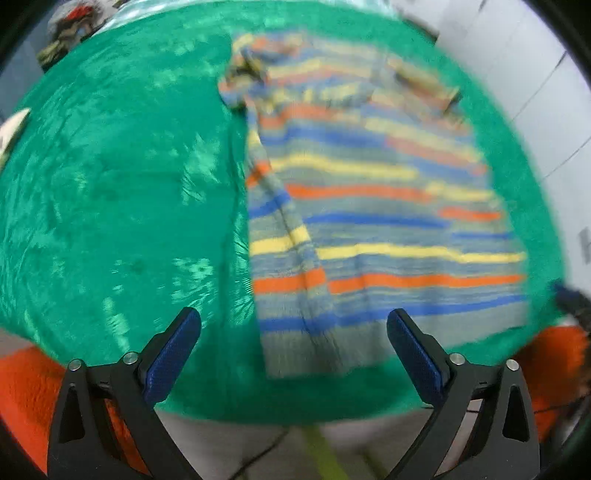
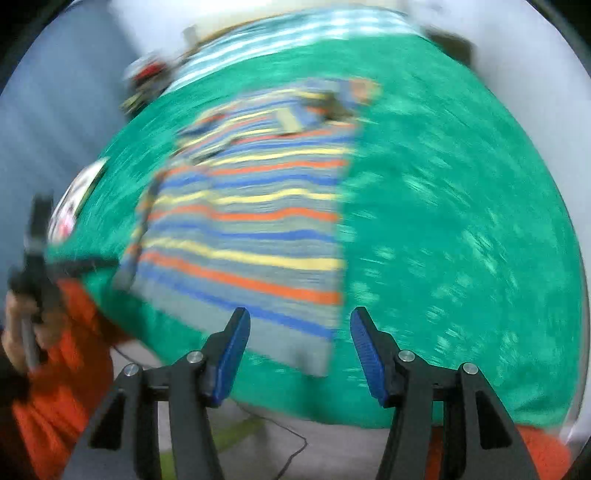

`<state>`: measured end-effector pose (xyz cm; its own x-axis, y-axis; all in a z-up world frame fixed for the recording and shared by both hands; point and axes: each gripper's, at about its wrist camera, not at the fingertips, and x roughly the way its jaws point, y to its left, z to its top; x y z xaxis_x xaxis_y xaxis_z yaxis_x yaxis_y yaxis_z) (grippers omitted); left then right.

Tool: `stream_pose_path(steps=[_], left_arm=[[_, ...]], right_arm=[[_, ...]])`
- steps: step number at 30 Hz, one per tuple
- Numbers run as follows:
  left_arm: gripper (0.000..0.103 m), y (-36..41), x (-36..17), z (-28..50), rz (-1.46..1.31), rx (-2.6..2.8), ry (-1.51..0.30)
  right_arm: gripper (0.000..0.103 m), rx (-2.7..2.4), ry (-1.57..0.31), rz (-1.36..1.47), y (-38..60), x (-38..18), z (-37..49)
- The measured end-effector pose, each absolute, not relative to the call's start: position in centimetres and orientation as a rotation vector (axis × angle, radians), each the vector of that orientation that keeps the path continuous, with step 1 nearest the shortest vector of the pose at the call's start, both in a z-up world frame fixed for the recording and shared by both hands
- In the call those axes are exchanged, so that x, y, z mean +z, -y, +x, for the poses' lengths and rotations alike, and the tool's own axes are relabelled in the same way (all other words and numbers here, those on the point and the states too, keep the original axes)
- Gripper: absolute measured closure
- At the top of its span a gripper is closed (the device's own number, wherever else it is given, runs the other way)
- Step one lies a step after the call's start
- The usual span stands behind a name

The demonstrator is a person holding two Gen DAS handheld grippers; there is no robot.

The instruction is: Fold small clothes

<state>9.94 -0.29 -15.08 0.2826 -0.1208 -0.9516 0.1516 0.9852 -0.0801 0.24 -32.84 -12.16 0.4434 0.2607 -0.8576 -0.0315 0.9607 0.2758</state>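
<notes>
Striped knit sweater (image 1: 369, 206) is laid flat on the green plush table (image 1: 110, 184) — one side folded inward. Left hand-held gripper (image 1: 293, 328) and right hand-held gripper (image 2: 300, 328) are held apart above its ribbed hem — nothing clamped.

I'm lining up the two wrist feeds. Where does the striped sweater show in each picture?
Left wrist view: the striped sweater lies right of centre, its hem nearest the camera.
Right wrist view: the striped sweater lies left of centre, hem just above the fingertips.
Shared landmark: the green cloth beneath it, and the clothes pile at the far edge.
</notes>
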Motion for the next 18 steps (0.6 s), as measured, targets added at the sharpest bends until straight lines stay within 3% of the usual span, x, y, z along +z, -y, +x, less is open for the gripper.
stream_pose_path(steps=[1, 2, 3, 4, 8, 12, 14, 15, 16, 18], left_arm=[[0.045, 0.8, -16.6, 10.4, 0.064, -0.166, -1.319], [0.059, 0.8, -17.3, 10.5, 0.072, -0.165, -1.349], [0.086, 0.3, -17.2, 10.4, 0.050, -0.174, -1.345], [0.096, -0.5, -16.6, 10.2, 0.011, -0.195, -1.344], [0.096, -6.7, -12.7, 9.1, -0.192, -0.277, -1.303], [0.093, -9.5, -12.4, 8.5, -0.114, -0.229, -1.287], [0.074, -10.2, -13.3, 8.5, -0.137, -0.223, -1.311], [0.051, -10.4, -13.6, 8.5, -0.161, -0.239, -1.321], [0.035, -10.3, -13.9, 8.4, -0.183, -0.252, -1.317], [0.034, -9.7, -14.2, 8.0, -0.180, -0.241, -1.299]], right_arm=[[0.046, 0.163, -1.109, 0.271, 34.1, -12.2, 0.3], [0.046, 0.148, -1.121, 0.303, 34.9, -12.6, 0.3], [0.046, 0.144, -1.129, 0.316, 35.2, -13.1, 0.6], [0.046, 0.148, -1.136, 0.324, 35.2, -13.5, 0.6], [0.046, 0.161, -1.148, 0.337, 34.3, -14.5, 0.7], [0.046, 0.175, -1.154, 0.372, 35.4, -14.9, 0.4], [0.046, 0.180, -1.164, 0.395, 35.4, -15.6, 0.9], [0.046, 0.199, -1.172, 0.412, 35.2, -15.9, 1.2], [0.046, 0.209, -1.176, 0.419, 35.1, -16.0, 1.2], [0.046, 0.228, -1.187, 0.421, 34.4, -16.3, 1.3]])
